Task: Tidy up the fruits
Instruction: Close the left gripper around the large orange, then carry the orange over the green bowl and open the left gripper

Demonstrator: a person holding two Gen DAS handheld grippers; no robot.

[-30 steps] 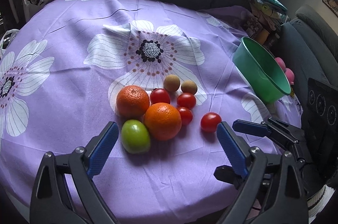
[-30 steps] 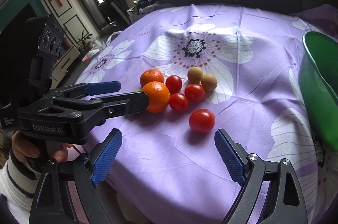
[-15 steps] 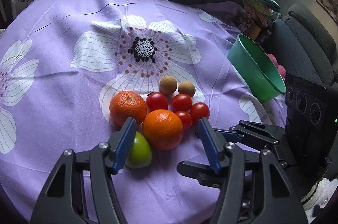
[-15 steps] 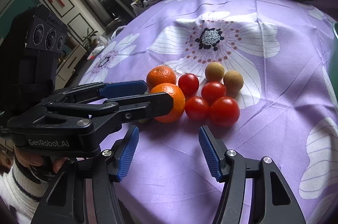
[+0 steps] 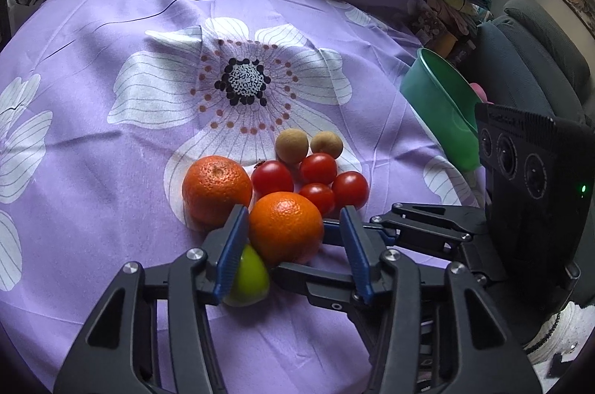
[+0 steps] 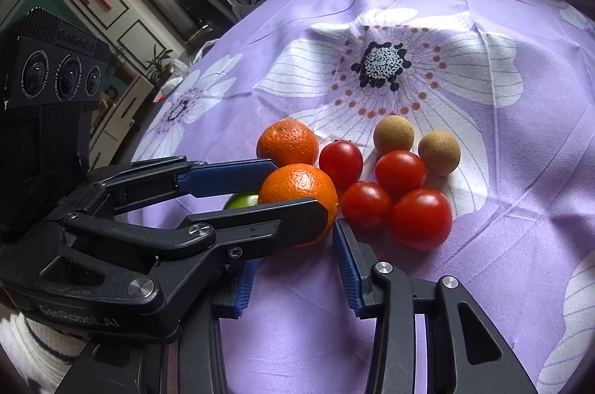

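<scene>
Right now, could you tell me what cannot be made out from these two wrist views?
- Green fruit: mostly hidden in both views, by the left gripper finger and the near orange.
- Green bowl: inside unseen in the left view; absent from the right view.
- Right gripper: its left finger is covered by the left gripper's body; nothing shows between its closing jaws.

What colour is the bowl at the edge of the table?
Green; the bowl shows best in the left wrist view.

Two oranges (image 5: 285, 226), a green lime (image 5: 248, 275), four red cherry tomatoes (image 5: 318, 169) and two small brown round fruits (image 5: 292, 145) lie clustered, mostly touching, on the purple flowered cloth (image 5: 111, 170).
</scene>
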